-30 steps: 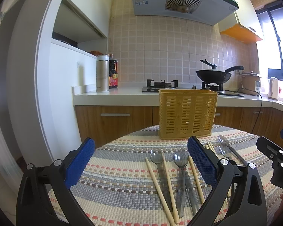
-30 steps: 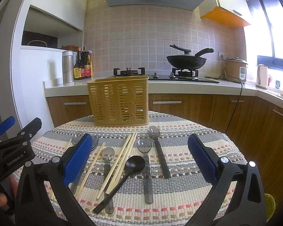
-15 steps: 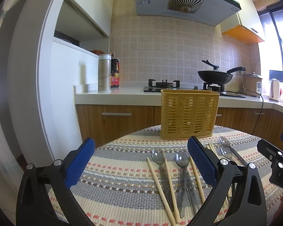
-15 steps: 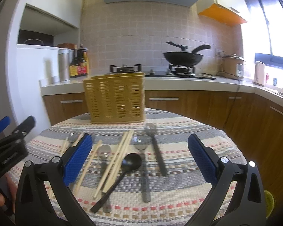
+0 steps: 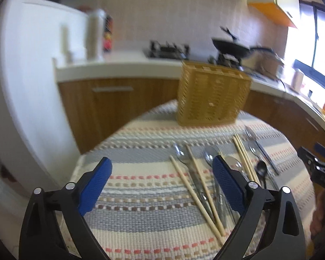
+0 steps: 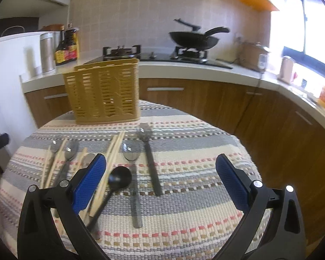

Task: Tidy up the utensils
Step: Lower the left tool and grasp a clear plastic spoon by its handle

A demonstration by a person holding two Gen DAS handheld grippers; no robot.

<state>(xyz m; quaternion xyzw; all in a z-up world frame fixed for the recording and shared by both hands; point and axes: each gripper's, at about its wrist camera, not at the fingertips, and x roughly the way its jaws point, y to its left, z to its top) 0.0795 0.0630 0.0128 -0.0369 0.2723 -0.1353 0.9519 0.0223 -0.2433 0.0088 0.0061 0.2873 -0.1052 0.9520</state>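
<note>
A yellow slotted utensil basket (image 5: 212,95) (image 6: 103,91) stands upright at the far side of a round table with a striped woven cloth (image 5: 145,199) (image 6: 184,216). Several metal spoons (image 6: 132,153) (image 5: 182,153), wooden chopsticks (image 6: 112,149) (image 5: 197,192), a black spoon (image 6: 119,178) and a dark-handled fork (image 6: 148,149) lie loose in front of it. My left gripper (image 5: 162,184) is open and empty above the cloth, left of the utensils. My right gripper (image 6: 160,177) is open and empty, above the fork and spoons.
Behind the table a kitchen counter (image 6: 195,69) carries a gas hob, a black wok (image 6: 194,39), bottles (image 6: 68,45), a steel canister and a rice cooker (image 6: 252,55). A white cabinet (image 5: 32,82) stands at the left. The table edge drops off close on the right.
Both grippers have tilted downward and moved closer over the table; the utensils now lie nearer the fingers. The left view is motion-blurred. Both grippers stay open.
</note>
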